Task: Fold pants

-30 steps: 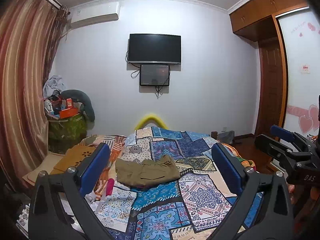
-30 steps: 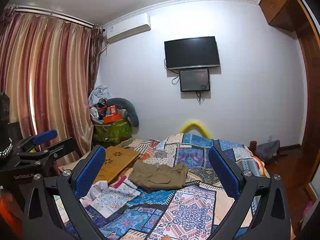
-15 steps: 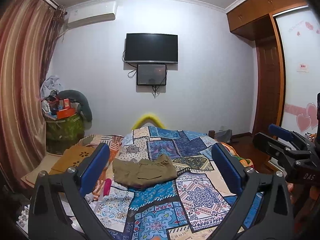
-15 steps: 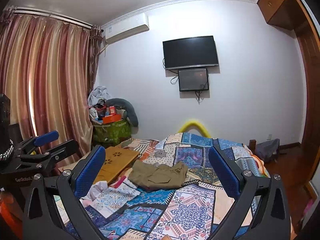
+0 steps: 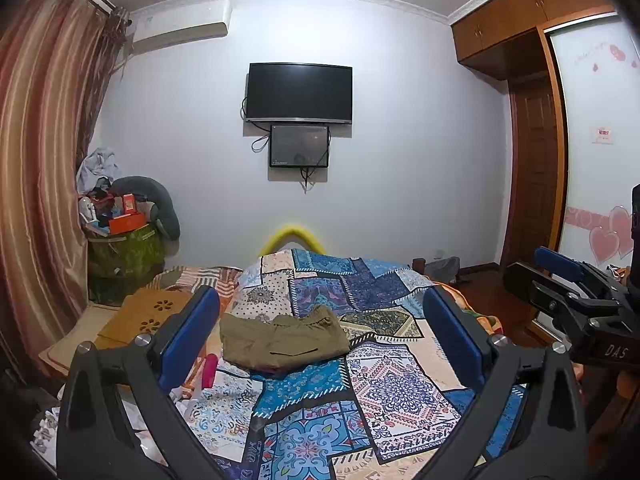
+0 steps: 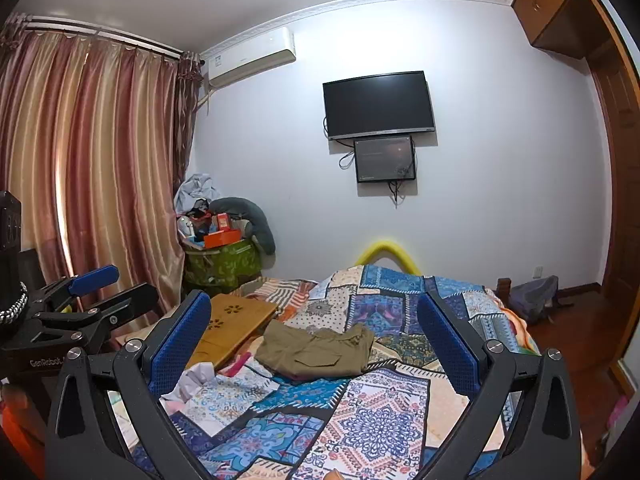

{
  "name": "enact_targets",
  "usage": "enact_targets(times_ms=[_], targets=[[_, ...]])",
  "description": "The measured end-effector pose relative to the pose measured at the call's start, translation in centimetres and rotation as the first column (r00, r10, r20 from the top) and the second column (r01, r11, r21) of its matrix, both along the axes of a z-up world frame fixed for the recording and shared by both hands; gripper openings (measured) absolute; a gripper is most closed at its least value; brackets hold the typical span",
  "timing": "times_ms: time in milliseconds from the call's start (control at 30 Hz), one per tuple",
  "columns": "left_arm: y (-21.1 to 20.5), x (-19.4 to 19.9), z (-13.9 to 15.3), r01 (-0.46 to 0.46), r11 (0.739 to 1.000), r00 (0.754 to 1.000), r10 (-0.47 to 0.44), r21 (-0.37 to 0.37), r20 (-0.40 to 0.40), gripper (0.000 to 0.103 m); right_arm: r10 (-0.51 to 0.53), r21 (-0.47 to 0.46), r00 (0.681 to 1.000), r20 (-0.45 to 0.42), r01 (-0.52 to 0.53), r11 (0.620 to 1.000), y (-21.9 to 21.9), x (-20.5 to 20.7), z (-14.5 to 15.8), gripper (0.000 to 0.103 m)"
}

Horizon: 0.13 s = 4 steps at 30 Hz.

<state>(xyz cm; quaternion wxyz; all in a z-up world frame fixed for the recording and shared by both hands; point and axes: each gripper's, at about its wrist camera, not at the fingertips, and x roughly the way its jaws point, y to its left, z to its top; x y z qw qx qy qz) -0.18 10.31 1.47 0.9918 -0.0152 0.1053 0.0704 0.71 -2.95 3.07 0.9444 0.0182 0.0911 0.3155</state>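
**A:** Start at the jaws. How do they stand?

**B:** Both spread wide, nothing between them. The left gripper (image 5: 320,332) and the right gripper (image 6: 313,340) are held up in the air, well apart from the bed (image 5: 400,384), blue pads (image 5: 188,336) facing each other across an empty gap.

**A:** What has changed over the last second?

**B:** Very little. The jaws keep the same wide spread. In the left wrist view the room has slid slightly, so that gripper has drifted a touch, but neither has closed in on the cloth. The pants (image 5: 282,338) have not moved or changed shape.

**A:** Meaning what for the task?

**B:** I judge the folding is either finished or paused. The pants already lie as a compact, squarish bundle, and both tools hang back from it. No grasp is under way.

**A:** Where exactly are the pants?

**B:** On the patchwork quilt (image 6: 384,420), toward its left side, near the wooden lap tray (image 6: 230,330) that sits just beside the bed edge. A pink item (image 5: 207,370) lies close by on the near left.

**A:** And their direction?

**B:** The bundle's long axis runs left to right across the bed. The gathered waistband (image 6: 340,333) sits along the far edge, toward the wall with the television (image 6: 378,104); a flapped pocket (image 6: 318,360) faces up near the front edge.

**A:** Any doubt?

**B:** How many layers are folded underneath, I cannot tell.
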Motion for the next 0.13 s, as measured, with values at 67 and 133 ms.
enact_targets(times_ms=[67, 133], targets=[[-0.08, 0.06, -0.11, 0.004, 1.0, 1.0, -0.004, 0.004, -0.005, 0.103, -0.002, 0.0, 1.0, -0.001, 0.002, 1.0, 0.0, 0.02, -0.06, 0.102], [-0.06, 0.06, -0.14, 0.005, 1.0, 1.0, -0.005, 0.004, -0.007, 0.103, -0.004, -0.001, 1.0, -0.005, 0.004, 1.0, 0.02, 0.14, -0.11, 0.102]])
